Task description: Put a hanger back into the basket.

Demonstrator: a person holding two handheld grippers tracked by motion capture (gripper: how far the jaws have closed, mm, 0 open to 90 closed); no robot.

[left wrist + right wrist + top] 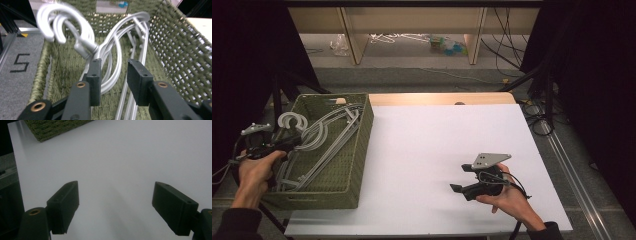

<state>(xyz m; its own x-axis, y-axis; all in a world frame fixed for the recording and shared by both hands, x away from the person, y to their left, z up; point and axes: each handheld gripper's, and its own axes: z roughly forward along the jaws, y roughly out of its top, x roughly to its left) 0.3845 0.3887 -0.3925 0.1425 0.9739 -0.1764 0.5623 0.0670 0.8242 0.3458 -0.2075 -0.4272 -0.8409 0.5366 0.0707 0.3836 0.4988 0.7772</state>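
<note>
Several hangers (117,57) lie tangled in the basket (362,145) at nine o'clock on the counter (437,150). Your left gripper (113,75) is spread around their necks, pinching nothing; your right gripper (115,205) gapes wide over bare counter at five o'clock. They look light, stiff, slippery and likely to snag: pinch one neck below the hook.

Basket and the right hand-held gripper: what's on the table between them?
Nothing. In the high view, only bare white table lies between the green basket and the right hand-held gripper.
</note>
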